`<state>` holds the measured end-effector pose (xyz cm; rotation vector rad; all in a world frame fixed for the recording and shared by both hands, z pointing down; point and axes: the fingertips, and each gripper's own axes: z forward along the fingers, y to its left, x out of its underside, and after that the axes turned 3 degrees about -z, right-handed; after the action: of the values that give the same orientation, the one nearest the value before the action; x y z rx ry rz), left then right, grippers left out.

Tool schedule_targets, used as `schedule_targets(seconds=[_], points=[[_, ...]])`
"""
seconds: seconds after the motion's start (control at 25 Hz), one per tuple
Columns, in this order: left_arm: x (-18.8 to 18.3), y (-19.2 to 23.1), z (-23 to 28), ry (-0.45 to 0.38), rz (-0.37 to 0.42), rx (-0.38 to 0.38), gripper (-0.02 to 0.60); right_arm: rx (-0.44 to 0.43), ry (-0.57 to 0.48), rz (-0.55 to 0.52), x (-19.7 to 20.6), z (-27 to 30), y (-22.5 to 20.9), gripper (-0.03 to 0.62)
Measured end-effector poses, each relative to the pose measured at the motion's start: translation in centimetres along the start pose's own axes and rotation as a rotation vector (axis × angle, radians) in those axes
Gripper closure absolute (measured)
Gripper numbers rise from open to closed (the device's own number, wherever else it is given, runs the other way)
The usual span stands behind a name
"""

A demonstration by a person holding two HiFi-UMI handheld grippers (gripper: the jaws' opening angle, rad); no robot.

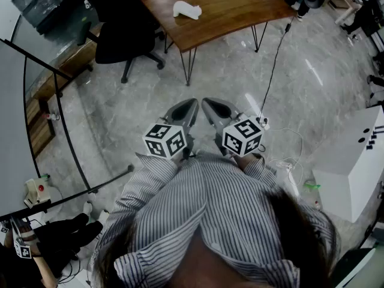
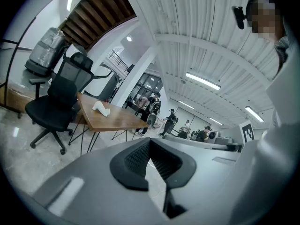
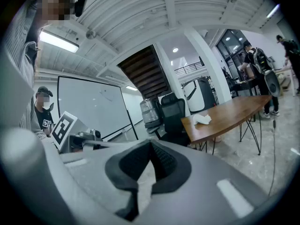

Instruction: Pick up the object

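On the wooden table (image 1: 240,11) well ahead, a small white object (image 1: 186,9), shape hard to make out, table's far edge cut off, left gripper (image 1: 191,107) and right gripper (image 1: 211,105) side by side over the floor (image 1: 138,95), both jaws together, empty, hands hidden behind 2 marker cubes (image 1: 165,140).

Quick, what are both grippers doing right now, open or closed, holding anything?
Left gripper: closed, jaws together, holding nothing.
Right gripper: closed, jaws together, holding nothing.
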<state>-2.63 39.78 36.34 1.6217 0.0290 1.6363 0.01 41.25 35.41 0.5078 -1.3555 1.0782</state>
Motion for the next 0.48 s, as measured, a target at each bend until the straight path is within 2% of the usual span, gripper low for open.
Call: schedule_targets(seconds=[0.48], points=[[-0.1,-0.8,-0.4,-0.021,-0.01,-0.008,0.58,-0.02,0.004,-0.015,-0.1,-0.6,0.5,0.592]])
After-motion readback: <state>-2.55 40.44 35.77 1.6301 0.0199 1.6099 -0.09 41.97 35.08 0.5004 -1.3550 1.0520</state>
